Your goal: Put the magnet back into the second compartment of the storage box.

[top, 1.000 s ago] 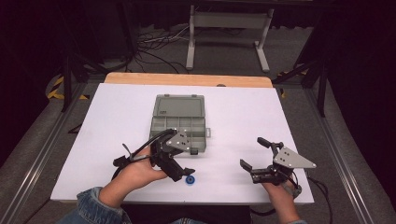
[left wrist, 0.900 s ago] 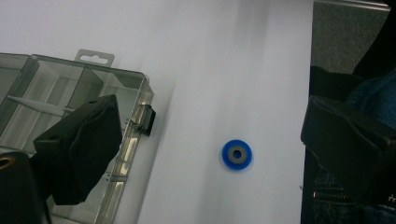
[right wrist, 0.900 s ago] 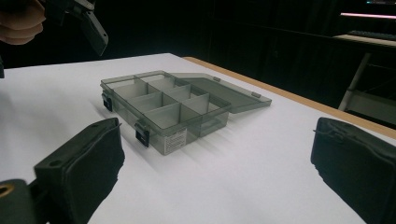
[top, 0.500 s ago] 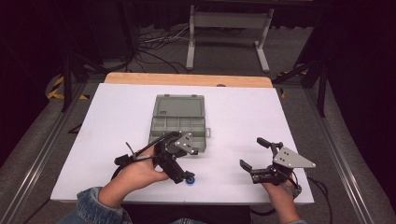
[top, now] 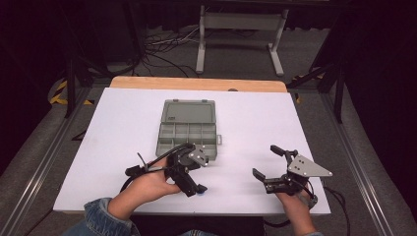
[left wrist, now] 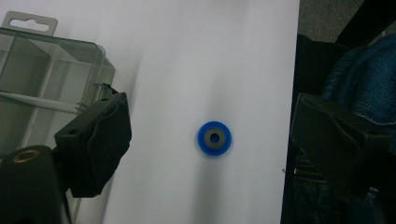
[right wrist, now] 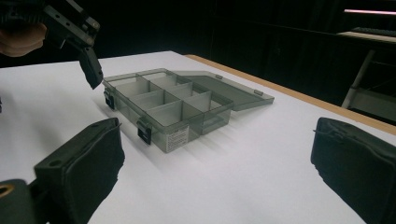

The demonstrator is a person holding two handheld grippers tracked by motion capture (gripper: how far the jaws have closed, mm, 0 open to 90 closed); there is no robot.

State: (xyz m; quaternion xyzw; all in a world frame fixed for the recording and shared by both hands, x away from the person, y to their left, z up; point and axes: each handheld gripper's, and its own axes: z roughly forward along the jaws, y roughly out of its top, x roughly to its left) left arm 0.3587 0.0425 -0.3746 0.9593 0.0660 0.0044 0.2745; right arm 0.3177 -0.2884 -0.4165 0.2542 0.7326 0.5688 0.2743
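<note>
high view: one blue ring (top: 198, 191), one open organizer box (top: 188, 129); both tongs wide, left (top: 195, 187) just narrowing

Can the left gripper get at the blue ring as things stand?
Probably yes: the left gripper hangs right over the blue ring, which lies alone on the white table between its just-closing fingers, nothing blocking.

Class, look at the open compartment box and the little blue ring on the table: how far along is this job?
Done: the compartment box lies open, its lid flat. In hand: the left gripper hangs over the blue ring, jaws either side, just closing, not yet touching it. Left: gripping the ring and probably placing it in a compartment; those visible look empty. The right gripper waits open, apart.
</note>
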